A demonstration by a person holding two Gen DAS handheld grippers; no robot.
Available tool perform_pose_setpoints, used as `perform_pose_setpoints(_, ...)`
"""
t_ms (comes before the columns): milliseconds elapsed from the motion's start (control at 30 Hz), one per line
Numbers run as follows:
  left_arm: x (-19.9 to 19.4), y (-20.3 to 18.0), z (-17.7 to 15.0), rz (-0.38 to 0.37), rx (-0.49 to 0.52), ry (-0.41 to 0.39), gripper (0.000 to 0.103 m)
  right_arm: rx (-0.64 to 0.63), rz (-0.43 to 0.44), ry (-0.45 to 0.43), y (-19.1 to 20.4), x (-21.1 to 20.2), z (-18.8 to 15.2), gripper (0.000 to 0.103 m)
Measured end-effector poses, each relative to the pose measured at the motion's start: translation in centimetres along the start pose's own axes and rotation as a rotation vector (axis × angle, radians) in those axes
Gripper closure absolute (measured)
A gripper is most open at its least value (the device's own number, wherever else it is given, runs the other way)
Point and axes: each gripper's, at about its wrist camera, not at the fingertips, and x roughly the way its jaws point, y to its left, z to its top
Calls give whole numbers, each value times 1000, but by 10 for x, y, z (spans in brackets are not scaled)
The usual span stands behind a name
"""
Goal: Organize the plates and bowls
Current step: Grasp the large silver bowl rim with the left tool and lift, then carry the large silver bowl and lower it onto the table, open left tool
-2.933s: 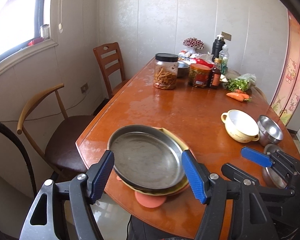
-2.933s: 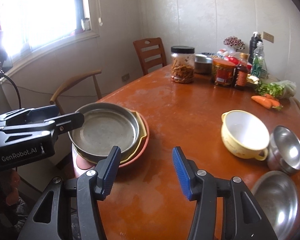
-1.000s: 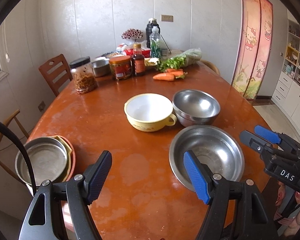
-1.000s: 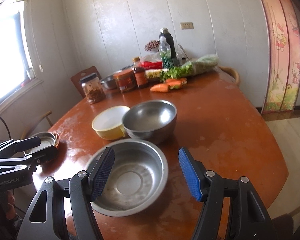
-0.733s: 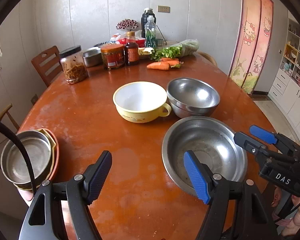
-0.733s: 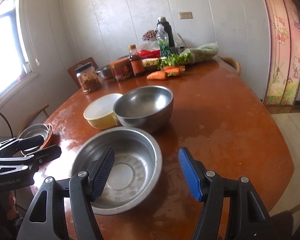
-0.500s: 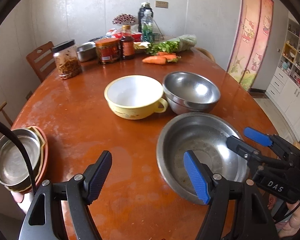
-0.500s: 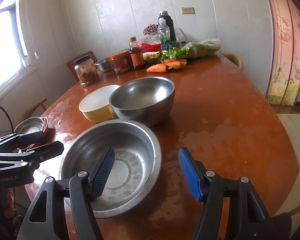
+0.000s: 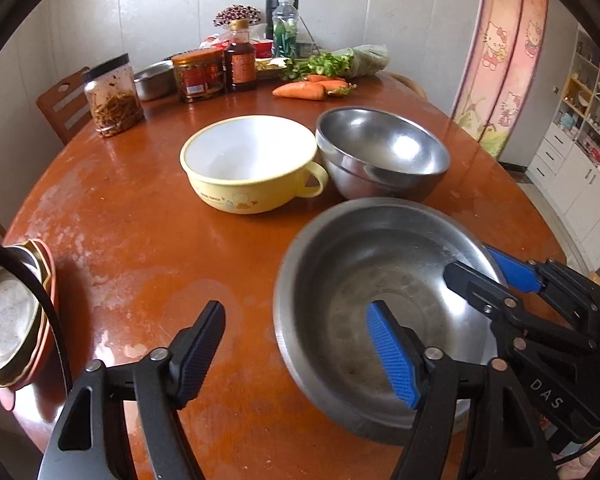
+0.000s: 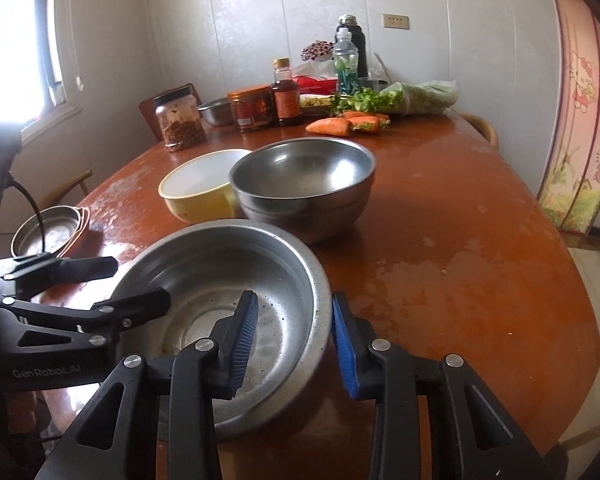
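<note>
My right jaws (image 10: 294,342) had just been closing astride the near rim of the wide steel bowl (image 10: 220,280) on the counter (image 10: 460,240) — gaps remained either side. My left jaws (image 9: 296,344), half open and empty, straddled its opposite rim — neither gripped.

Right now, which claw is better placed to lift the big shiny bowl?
The right claw, probably. It has just been closing, one finger inside and one outside the wide steel bowl rim. The left claw straddles the opposite rim, still wide.
</note>
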Motion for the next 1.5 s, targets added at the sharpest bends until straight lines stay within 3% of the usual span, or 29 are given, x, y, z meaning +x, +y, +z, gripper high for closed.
perform_pose_setpoints(167,1,1,-6,-38,7,18,49,-12,18,9,11,3,2,66)
perform_pose_setpoints(900,-53,50,-38,32,-61,-53,50,-153,54,25,91,-22,-7,64)
perform_pose_setpoints(1500,-39,52,-39,5,-62,-41,50,-129,49,64,90,-12,-17,64)
